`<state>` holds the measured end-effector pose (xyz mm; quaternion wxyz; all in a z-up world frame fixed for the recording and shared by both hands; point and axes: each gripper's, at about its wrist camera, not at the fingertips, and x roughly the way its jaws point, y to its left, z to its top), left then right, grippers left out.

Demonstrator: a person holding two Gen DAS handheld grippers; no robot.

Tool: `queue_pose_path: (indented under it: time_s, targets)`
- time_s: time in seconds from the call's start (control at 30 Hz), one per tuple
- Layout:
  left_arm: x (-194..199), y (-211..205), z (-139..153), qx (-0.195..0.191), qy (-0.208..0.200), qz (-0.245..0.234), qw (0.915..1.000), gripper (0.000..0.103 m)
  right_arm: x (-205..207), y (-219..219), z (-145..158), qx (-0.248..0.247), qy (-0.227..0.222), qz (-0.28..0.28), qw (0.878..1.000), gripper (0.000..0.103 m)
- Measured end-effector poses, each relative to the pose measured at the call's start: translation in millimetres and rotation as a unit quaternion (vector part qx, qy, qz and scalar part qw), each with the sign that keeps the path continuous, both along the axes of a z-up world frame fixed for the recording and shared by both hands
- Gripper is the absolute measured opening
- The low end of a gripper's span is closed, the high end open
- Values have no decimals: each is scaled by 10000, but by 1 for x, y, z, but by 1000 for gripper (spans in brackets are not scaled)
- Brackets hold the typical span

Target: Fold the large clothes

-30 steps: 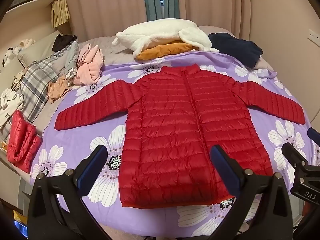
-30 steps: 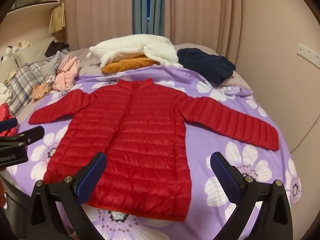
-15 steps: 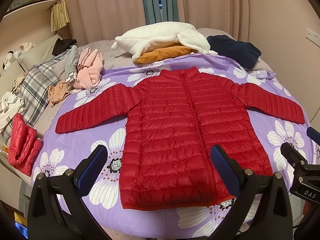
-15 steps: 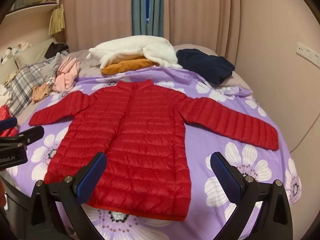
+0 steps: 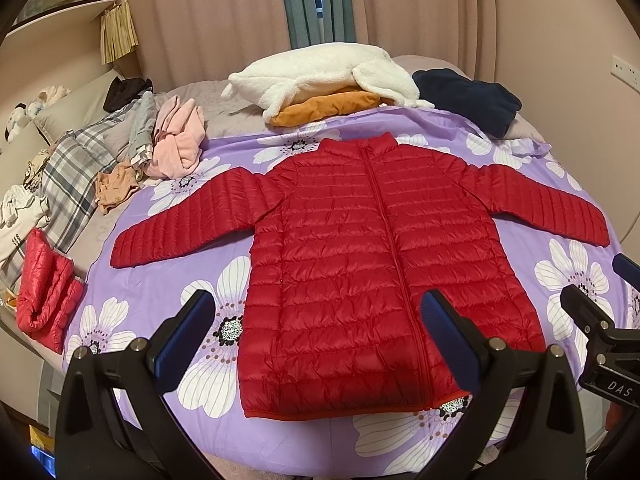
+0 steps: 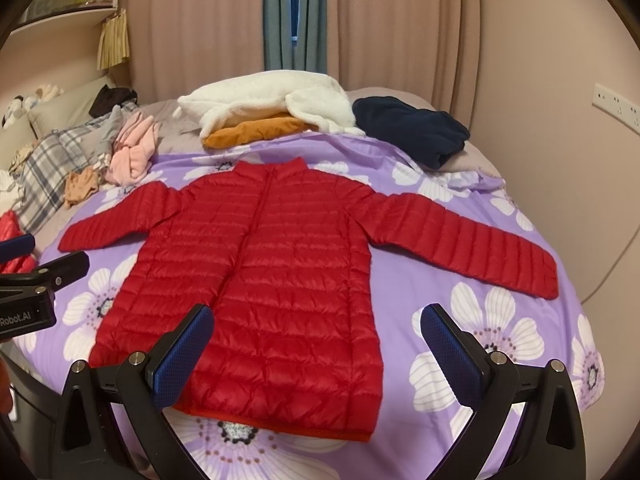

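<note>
A red quilted puffer jacket point(image 5: 360, 260) point(image 6: 272, 280) lies flat and zipped on the purple flowered bedspread point(image 5: 168, 292) point(image 6: 472, 292), collar away from me and both sleeves spread out. My left gripper point(image 5: 316, 336) hovers open above the jacket's hem, holding nothing. My right gripper point(image 6: 316, 344) is open too, above the hem's right part, empty. Each gripper shows at the edge of the other's view: the right gripper point(image 5: 600, 312) and the left gripper point(image 6: 36, 264).
At the back lie a white fleece point(image 5: 320, 72) over an orange garment point(image 5: 324, 108) and a dark navy garment point(image 5: 468, 98). Pink clothes point(image 5: 176, 140), plaid fabric point(image 5: 72, 184) and a folded red jacket point(image 5: 44, 300) lie left. Curtains and walls ring the bed.
Both views have drawn back and risen slightly, so the jacket sits a little lower and smaller in frame. Both grippers stay open; the jacket has not moved.
</note>
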<state>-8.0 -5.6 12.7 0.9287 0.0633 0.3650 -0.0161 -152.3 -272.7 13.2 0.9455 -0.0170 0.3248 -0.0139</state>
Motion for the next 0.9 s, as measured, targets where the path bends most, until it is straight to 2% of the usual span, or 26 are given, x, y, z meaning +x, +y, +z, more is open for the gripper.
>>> queue_pose_path:
  time_s: [0.9]
  targets:
    - [0,-1,0,6,1,0,10000,103,0,-1,-1,30,1,-16,10000,102]
